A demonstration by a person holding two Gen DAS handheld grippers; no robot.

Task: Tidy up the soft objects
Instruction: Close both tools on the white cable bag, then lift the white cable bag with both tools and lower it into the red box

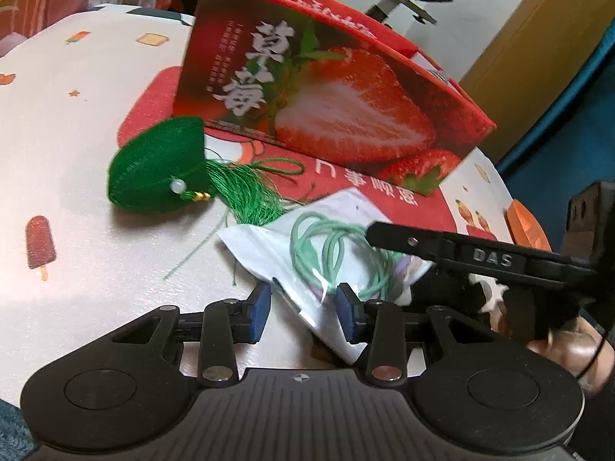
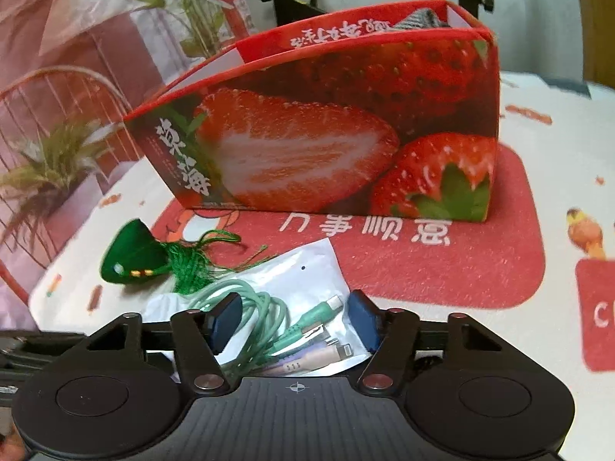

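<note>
We straddle cable pouch (image 2: 269,307) – both grippers, left (image 1: 303,309) and right (image 2: 296,320), jaws part-spread, no pinch visible. Strawberry box (image 2: 346,134) far; green tassel sachet (image 1: 157,169) left, still out.

We count one strawberry-printed box (image 2: 346,130), one green tasselled pouch (image 2: 132,255), one clear packet (image 2: 307,269) holding one coiled green cable (image 2: 265,307), one red mat (image 2: 442,269), two grippers, left (image 1: 303,307), right (image 2: 294,322).
</note>
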